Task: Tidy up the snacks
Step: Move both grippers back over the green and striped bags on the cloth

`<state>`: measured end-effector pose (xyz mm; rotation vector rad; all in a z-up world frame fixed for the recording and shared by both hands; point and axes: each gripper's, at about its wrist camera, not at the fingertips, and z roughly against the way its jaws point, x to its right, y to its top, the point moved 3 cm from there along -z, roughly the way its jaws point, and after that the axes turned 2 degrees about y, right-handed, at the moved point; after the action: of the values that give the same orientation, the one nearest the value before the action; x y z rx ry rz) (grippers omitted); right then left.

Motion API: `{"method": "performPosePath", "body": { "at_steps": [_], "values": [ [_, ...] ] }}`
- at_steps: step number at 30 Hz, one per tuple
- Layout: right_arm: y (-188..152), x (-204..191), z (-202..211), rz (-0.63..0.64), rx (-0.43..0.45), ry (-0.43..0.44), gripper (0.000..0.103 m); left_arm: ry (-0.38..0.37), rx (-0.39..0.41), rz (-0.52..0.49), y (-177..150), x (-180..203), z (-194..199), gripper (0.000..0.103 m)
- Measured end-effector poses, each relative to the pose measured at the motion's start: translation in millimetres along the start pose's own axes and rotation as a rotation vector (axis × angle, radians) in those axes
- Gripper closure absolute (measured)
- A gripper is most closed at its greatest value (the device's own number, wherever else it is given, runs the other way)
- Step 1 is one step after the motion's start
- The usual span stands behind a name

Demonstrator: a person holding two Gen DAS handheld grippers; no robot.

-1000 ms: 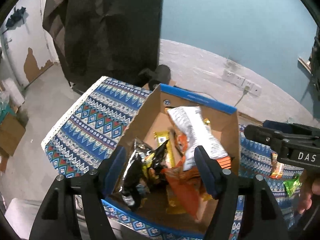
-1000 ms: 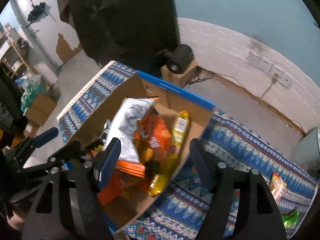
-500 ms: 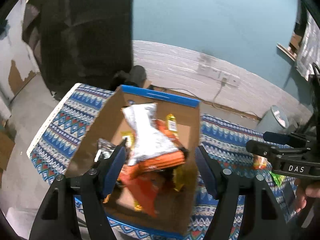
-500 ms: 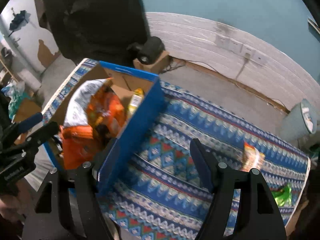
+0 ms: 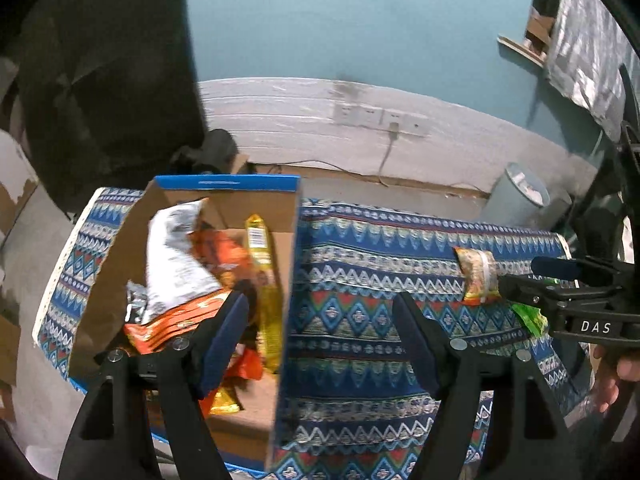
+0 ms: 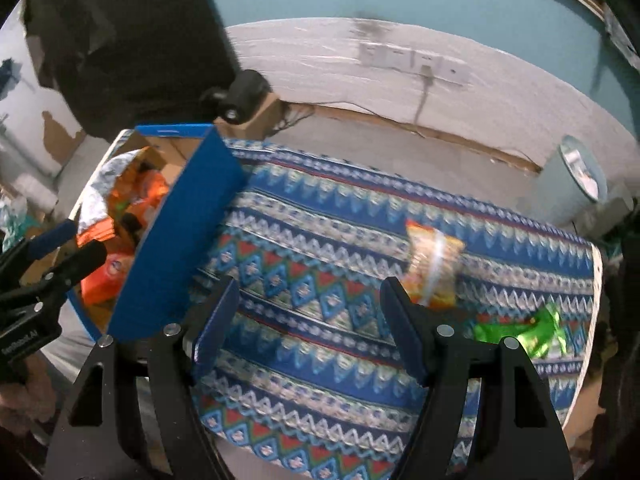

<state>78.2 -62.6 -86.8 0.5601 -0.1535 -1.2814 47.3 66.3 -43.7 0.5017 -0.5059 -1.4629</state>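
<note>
Over at the left end of the worktop [image 6: 320,360] stands the cardboard box [image 5: 192,188] with its blue outer walls, open at the top and packed with snacks: a white and orange bag [image 5: 176,264] lies on the heap, a yellow packet [image 5: 262,264] leans against the inner right wall, and more orange wrappers sit under them. Out on the patterned blue cloth [image 5: 360,320] that covers the worktop, well apart from the box, lie two loose snacks: an orange packet [image 6: 434,268] with a clear window down its middle, and just beyond it toward the right edge a crumpled green wrapper [image 6: 524,334]. From where I stand the left tool [image 5: 320,344] hangs above the box's right wall, its jaws opening, with only that wall's edge and the cloth showing between its blue pads and nothing pressed by them. The right tool [image 6: 308,328] hovers over bare cloth with its jaws spread wide and empty; the orange packet sits just past its right finger [image 6: 404,336], not touched as far as I can tell. A hand [image 5: 616,380] grips that tool's handle. Behind the worktop runs a white-boarded wall with sockets [image 6: 416,62], and a pale bin [image 6: 576,176] stands on the floor.
</note>
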Motion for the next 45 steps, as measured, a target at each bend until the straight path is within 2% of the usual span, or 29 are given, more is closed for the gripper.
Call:
{"method": "performPosePath", "body": {
  "at_steps": [10,15,21,24,37,45],
  "values": [
    [-31,64,8,-0.089,-0.015,-0.075,0.030,-0.047,-0.043,-0.115,-5,67,-13,0.024],
    [-46,96,8,-0.134,-0.031,-0.107,0.030,-0.038,-0.064,-0.197,-13,100,-26,0.024],
    [-63,134,11,-0.166,-0.052,-0.207,0.030,-0.039,-0.098,-0.263,-21,132,-42,0.024],
    [-70,150,11,-0.196,-0.060,-0.215,0.030,-0.035,-0.104,-0.292,-24,146,-50,0.024],
    [-94,213,-9,-0.356,-0.114,-0.293,0.030,0.013,-0.141,-0.306,-15,167,-91,0.022],
    [-94,243,-32,-0.512,-0.113,-0.255,0.030,0.020,-0.170,-0.285,-10,172,-116,0.022]
  ]
}}
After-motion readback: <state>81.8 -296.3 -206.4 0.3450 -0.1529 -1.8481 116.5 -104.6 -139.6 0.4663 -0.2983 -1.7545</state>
